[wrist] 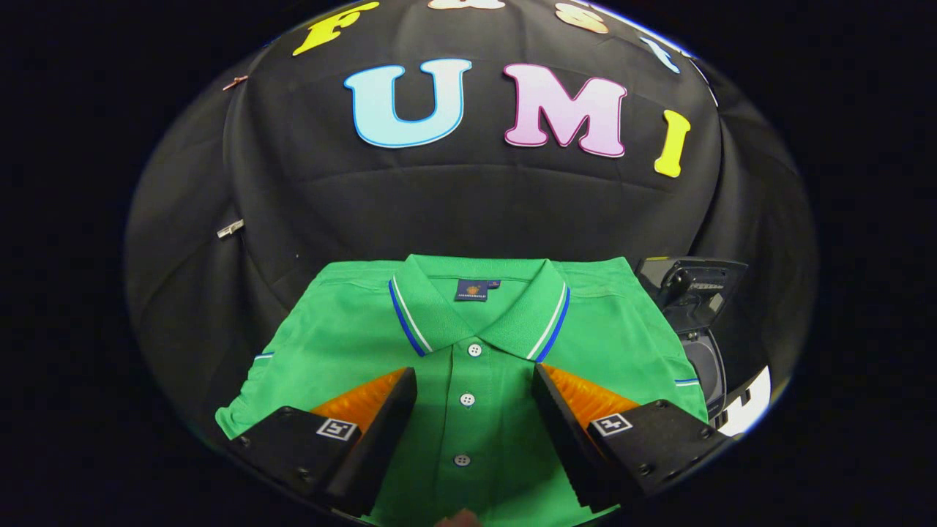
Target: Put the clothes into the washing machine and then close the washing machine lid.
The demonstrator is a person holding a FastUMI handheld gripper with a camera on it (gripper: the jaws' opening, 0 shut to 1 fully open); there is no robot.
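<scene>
A green polo shirt (468, 344) lies flat and folded on the black-covered surface, collar away from me, its white buttons running down between my fingers. My gripper (474, 380) hovers over the shirt's button placket, open, with nothing pressed between the fingers (381, 424). To the right of the shirt stands a small dark toy washing machine (692, 307) with its lid raised, the drum opening (703, 366) below it.
Black cloth covers the table (219, 329) and the wall behind. A small metal clip (230, 229) sits on the cloth to the left, beyond the shirt. A white patch (750, 402) shows near the washing machine's base.
</scene>
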